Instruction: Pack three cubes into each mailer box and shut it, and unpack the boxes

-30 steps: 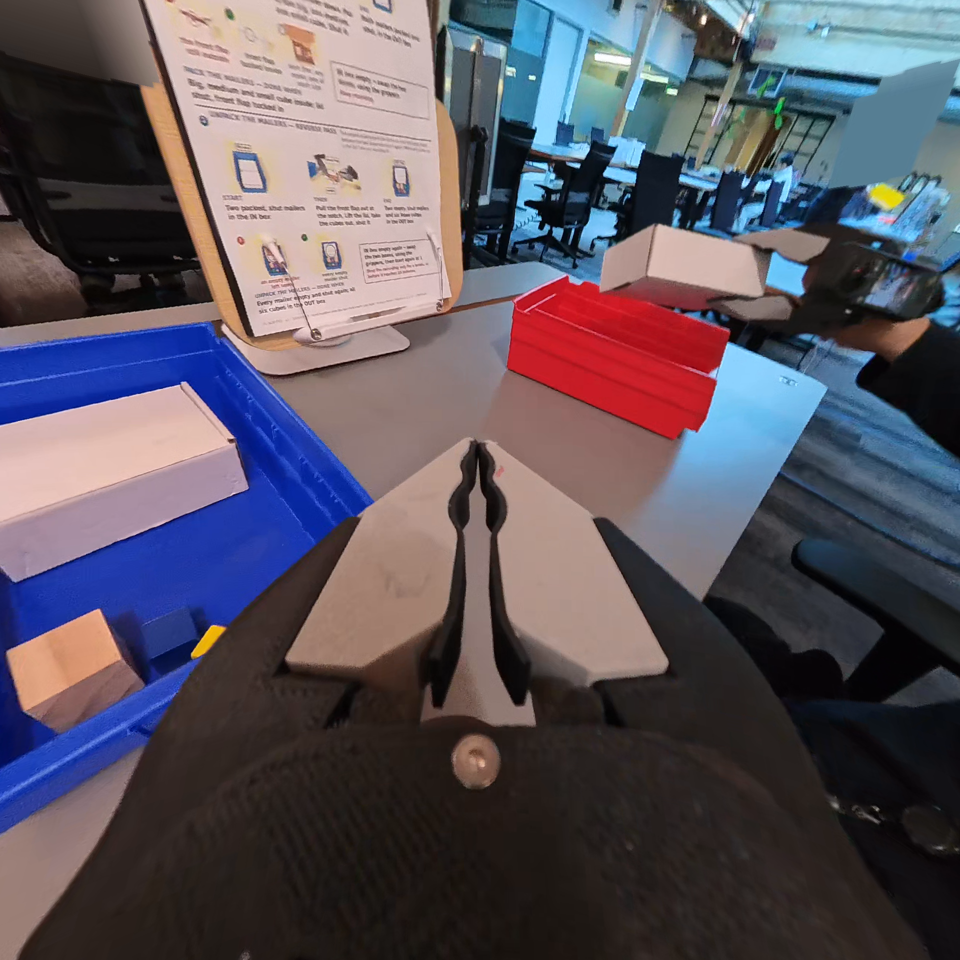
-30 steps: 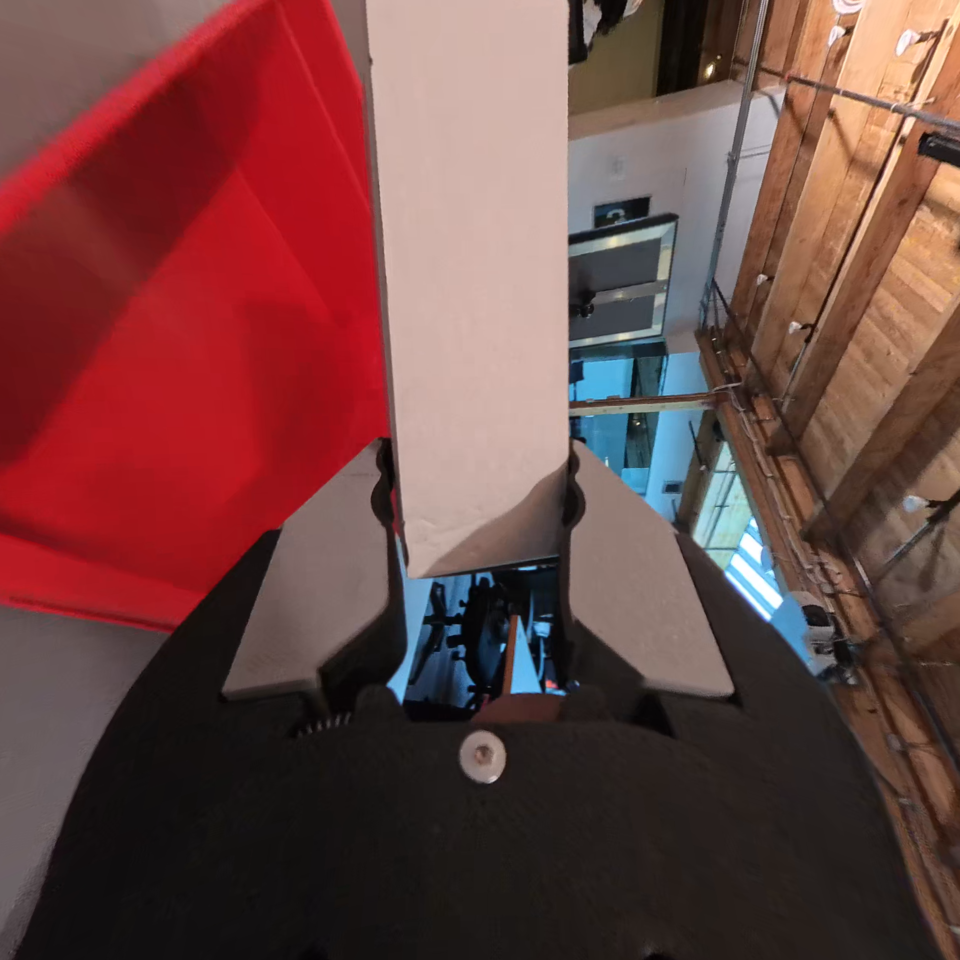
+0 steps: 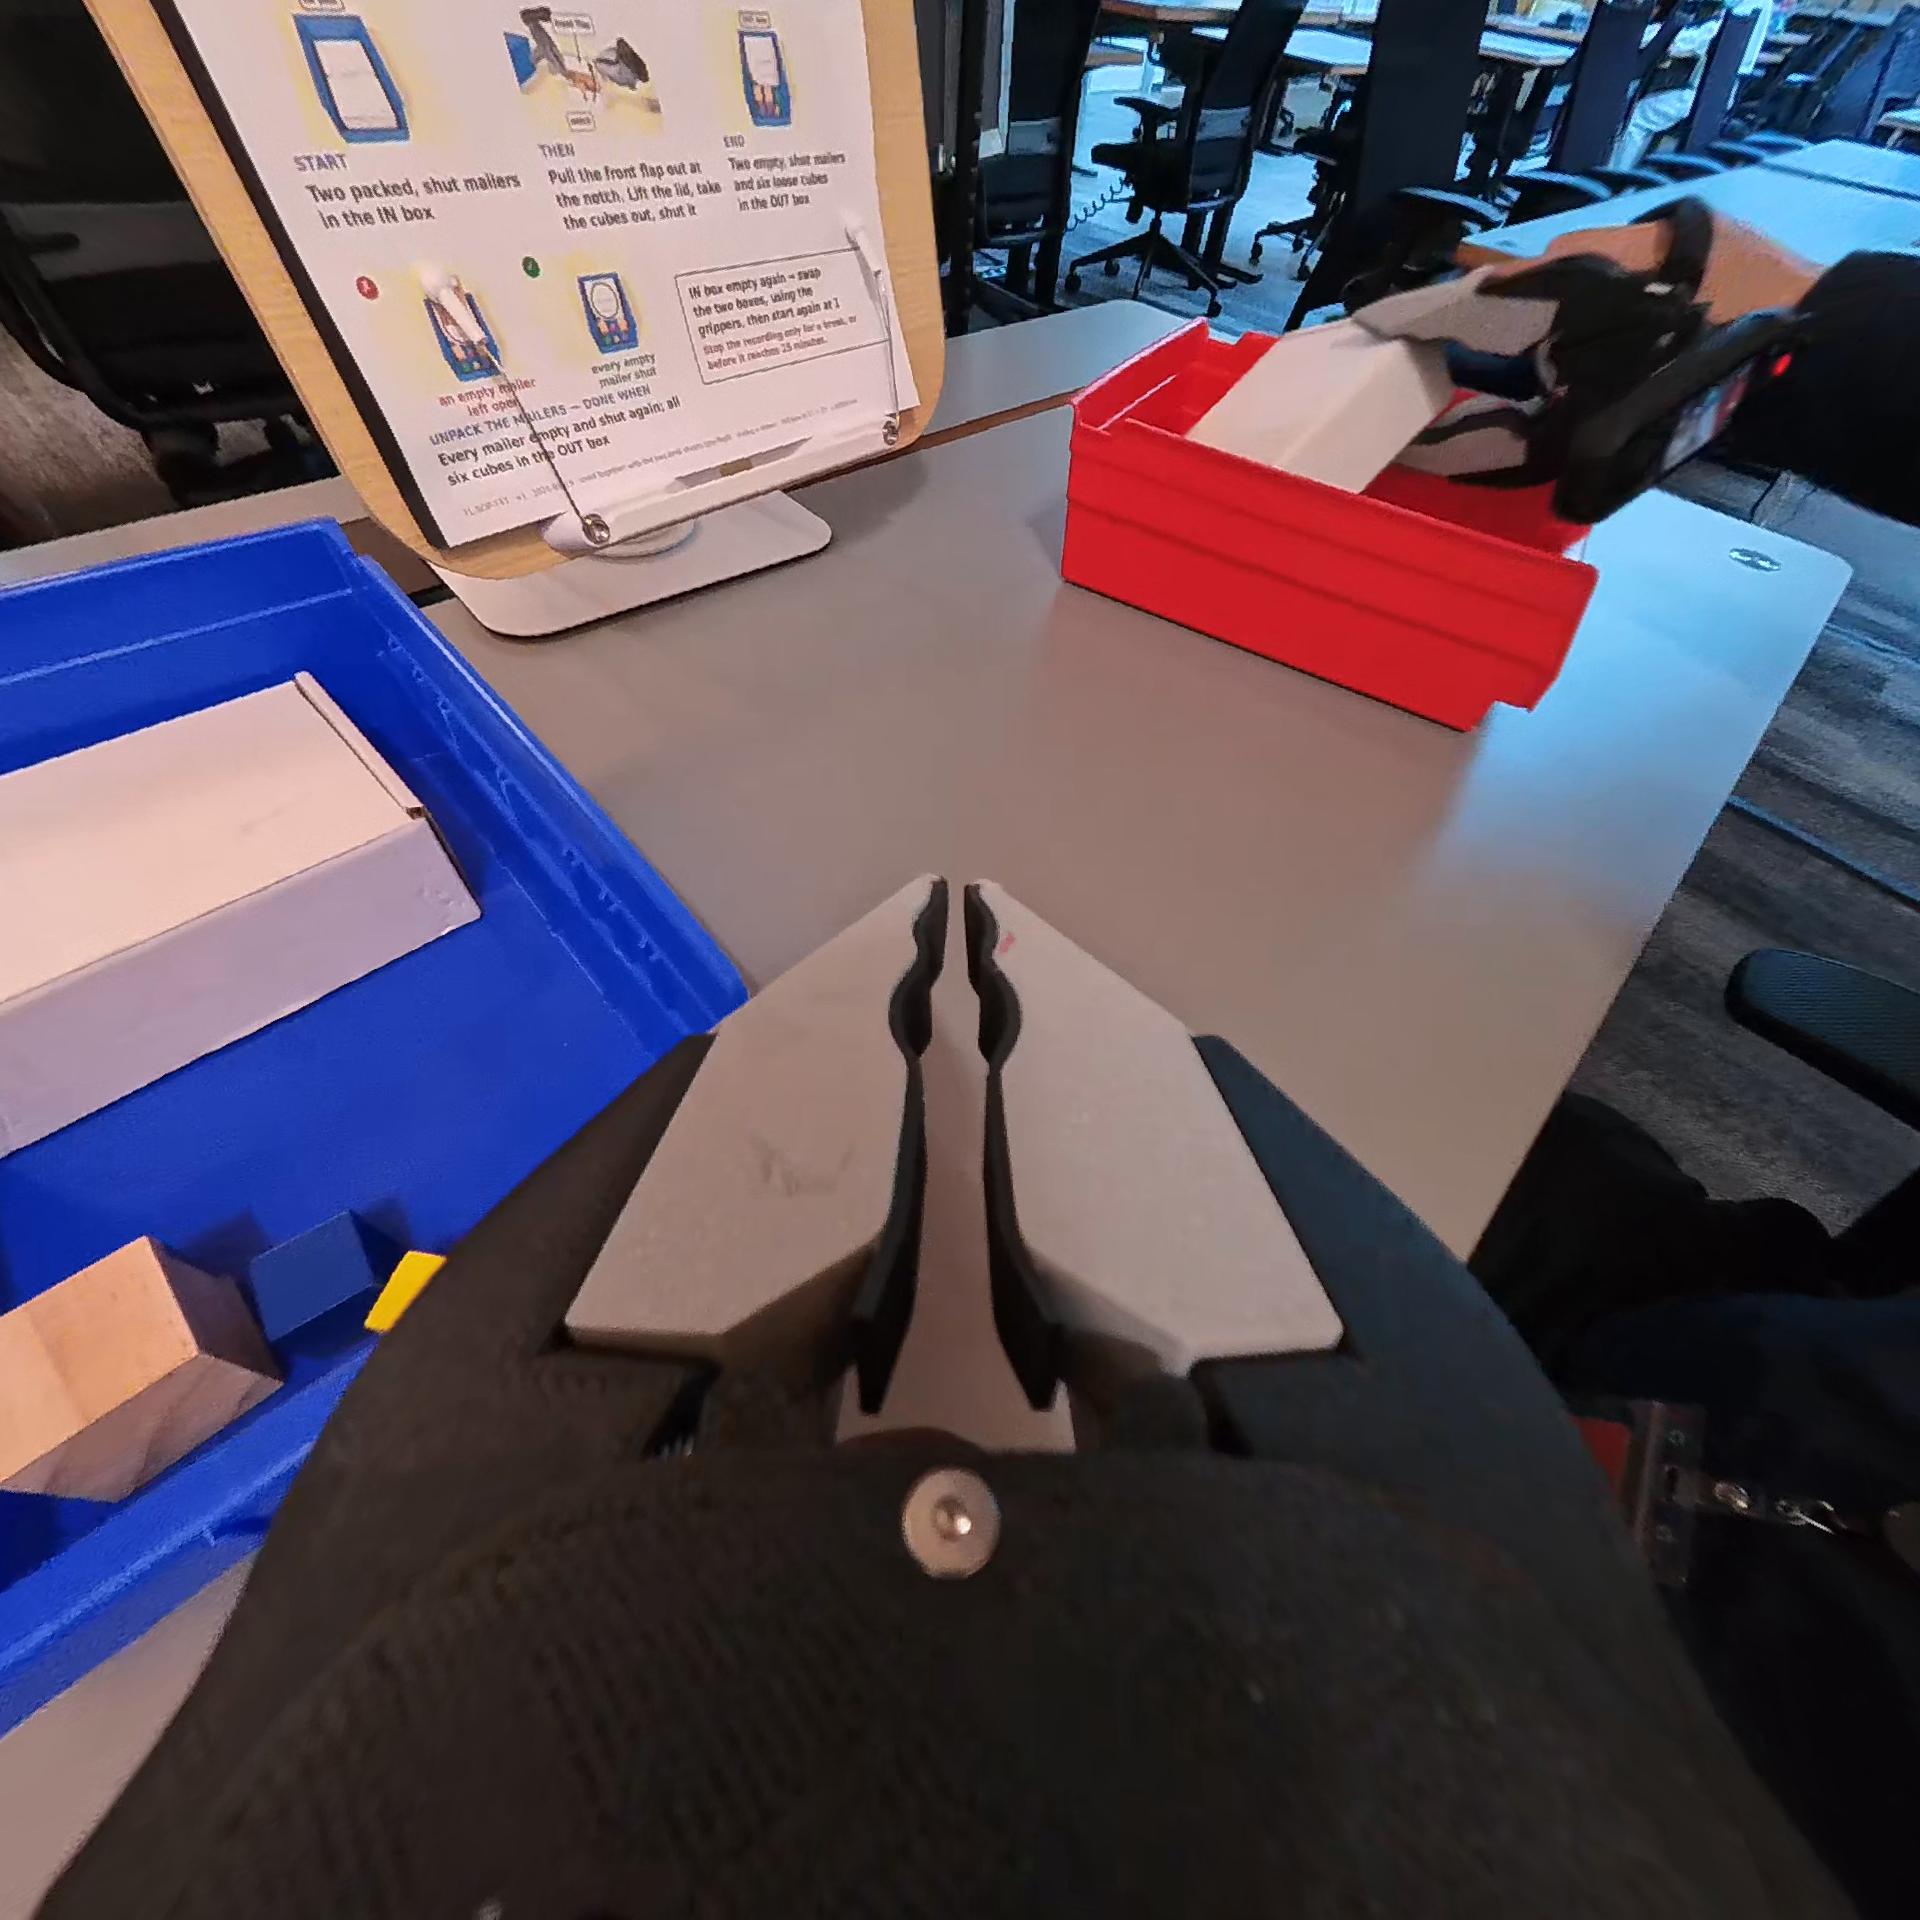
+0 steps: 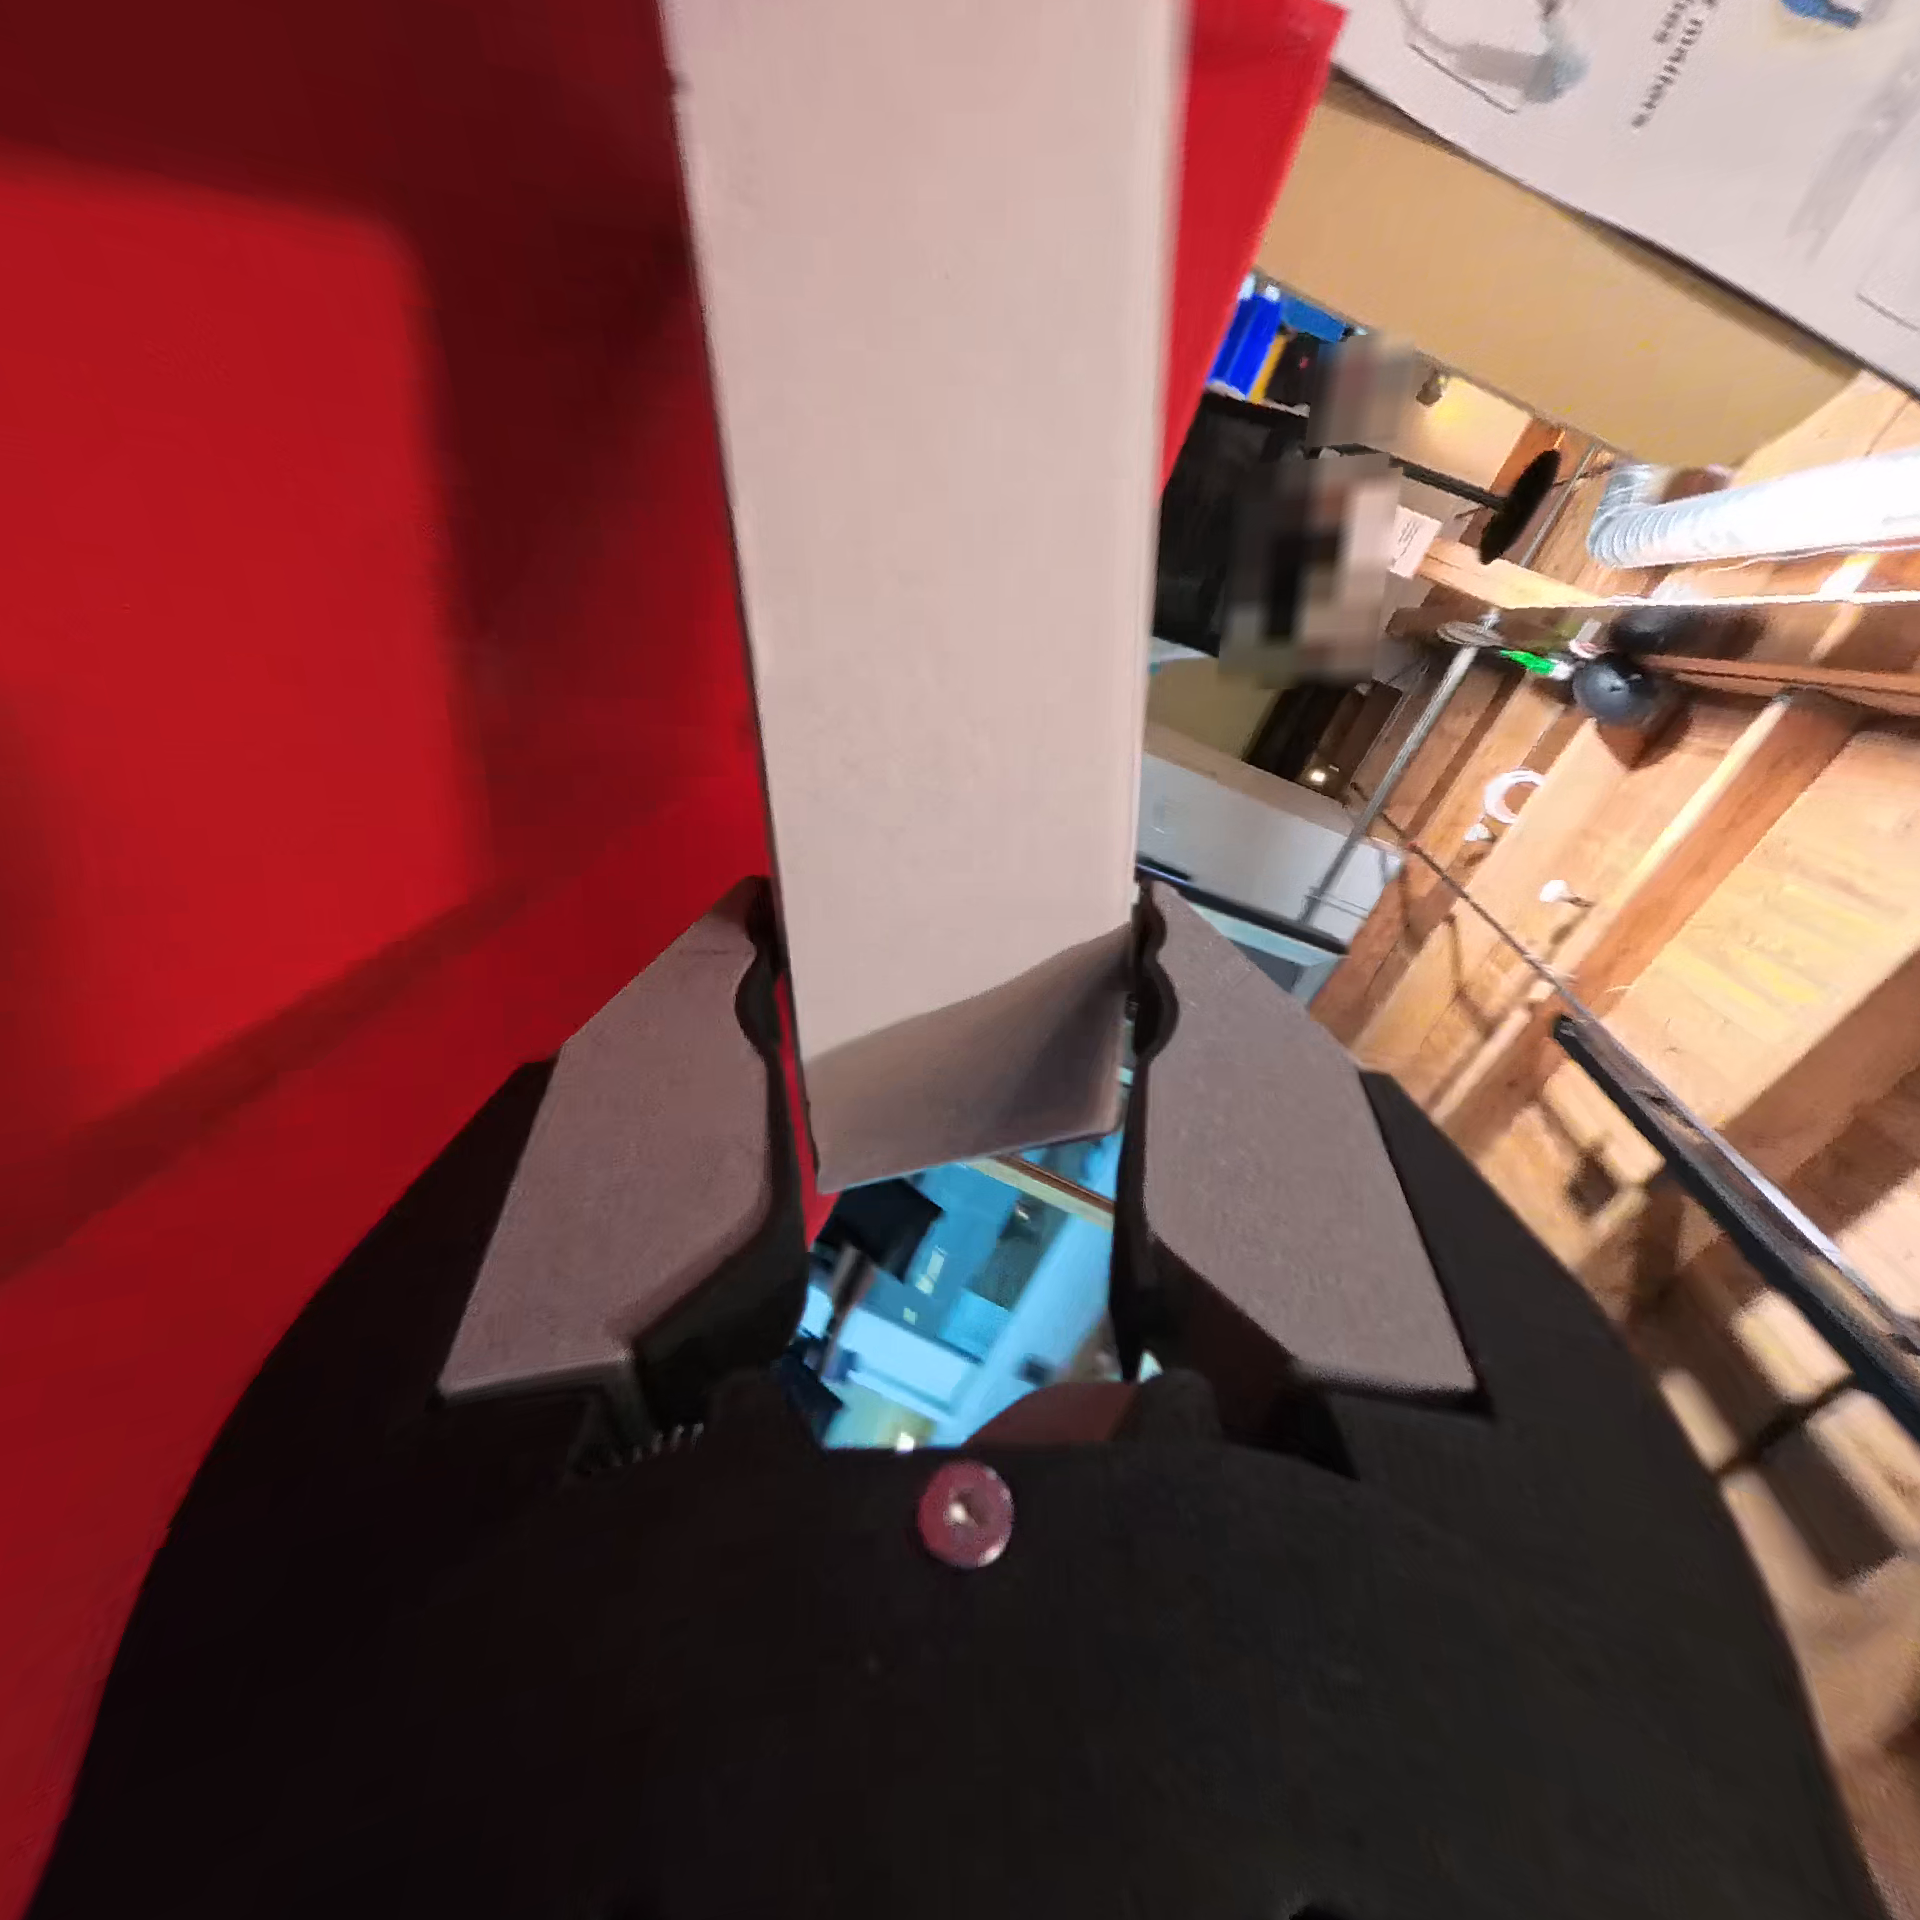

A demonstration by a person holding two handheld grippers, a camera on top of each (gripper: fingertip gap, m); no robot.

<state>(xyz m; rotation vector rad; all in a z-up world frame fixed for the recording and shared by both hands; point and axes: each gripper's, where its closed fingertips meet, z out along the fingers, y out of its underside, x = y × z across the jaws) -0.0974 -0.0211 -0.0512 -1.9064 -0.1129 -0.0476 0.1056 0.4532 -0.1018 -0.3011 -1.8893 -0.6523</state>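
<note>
Right claw (image 4: 951, 977) grips the mailer box (image 4: 935, 499), probably lowering it into the red bin (image 3: 1320, 582); release next. Left claw (image 3: 956, 909) idle, closed.

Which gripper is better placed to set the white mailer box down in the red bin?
Right. The right gripper is shut on the mailer box, already tilted into the red bin. The left gripper is shut, empty, far away.

Bare grey surface (image 3: 1039, 748) open ahead of left gripper (image 3: 956, 894), between blue bin (image 3: 540, 831) on left and red bin (image 3: 1320, 582) far right. Far end blocked by instruction stand (image 3: 582, 260). Red bin's opening taken by tilted white mailer box (image 3: 1320, 405) clamped in right gripper (image 4: 951, 935).
</note>
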